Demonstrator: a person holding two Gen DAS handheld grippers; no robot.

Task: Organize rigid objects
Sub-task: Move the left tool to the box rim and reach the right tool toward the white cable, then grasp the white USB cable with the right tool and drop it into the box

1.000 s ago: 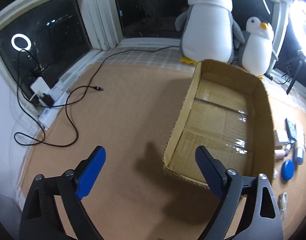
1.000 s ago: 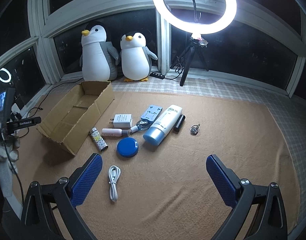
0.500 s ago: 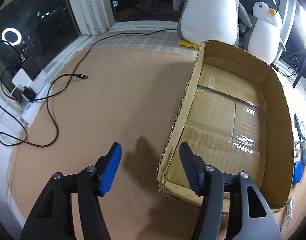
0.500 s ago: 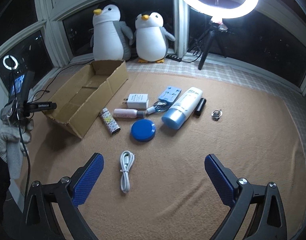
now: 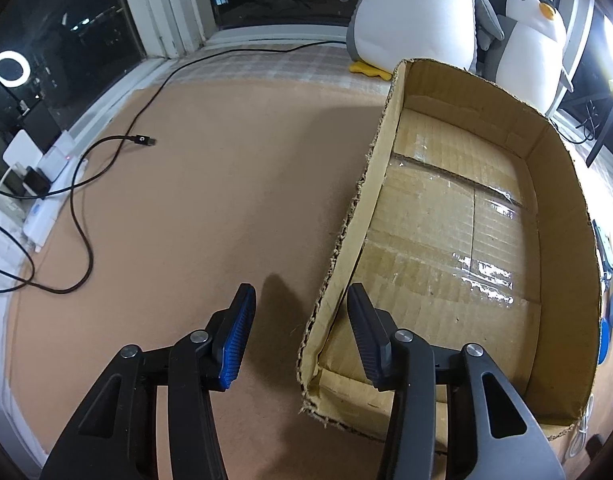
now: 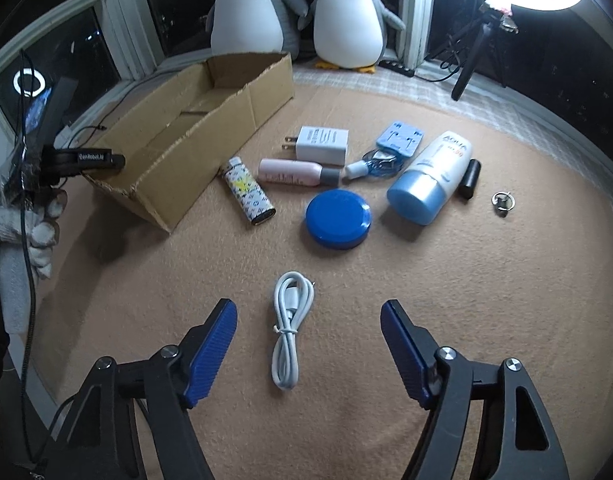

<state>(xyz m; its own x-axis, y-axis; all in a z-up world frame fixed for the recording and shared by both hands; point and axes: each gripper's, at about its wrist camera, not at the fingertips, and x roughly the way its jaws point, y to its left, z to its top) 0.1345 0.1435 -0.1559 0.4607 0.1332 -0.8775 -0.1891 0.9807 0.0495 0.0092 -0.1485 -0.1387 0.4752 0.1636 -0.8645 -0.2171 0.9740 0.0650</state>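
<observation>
An open cardboard box (image 5: 386, 140) lies empty on the tan mat. My left gripper (image 5: 300, 296) straddles the left wall near its front corner, one finger outside and one inside. Its jaws are closing, with a gap still showing at the outer pad. In the right wrist view, my right gripper (image 6: 308, 306) hovers low over a coiled white cable (image 6: 290, 332). Those jaws are closing too, and the cable lies between them untouched. Beyond lie a blue disc (image 6: 338, 218), a patterned lighter (image 6: 250, 192), a pink tube (image 6: 294, 171), a white charger (image 6: 322, 145) and a blue-white bottle (image 6: 430, 180).
Two plush penguins (image 6: 246, 8) stand at the window behind the box. A black cable (image 5: 82, 184) and a power strip (image 5: 46, 200) lie left of the box. A ring light tripod (image 6: 470, 64), a black cylinder (image 6: 469, 178) and a key ring (image 6: 503, 201) are on the right. A gloved hand (image 6: 26, 232) holds the left gripper.
The left gripper sank onto the box's left wall and its jaws narrowed a lot. The right gripper dropped toward the white cable and its jaws came partly together.
</observation>
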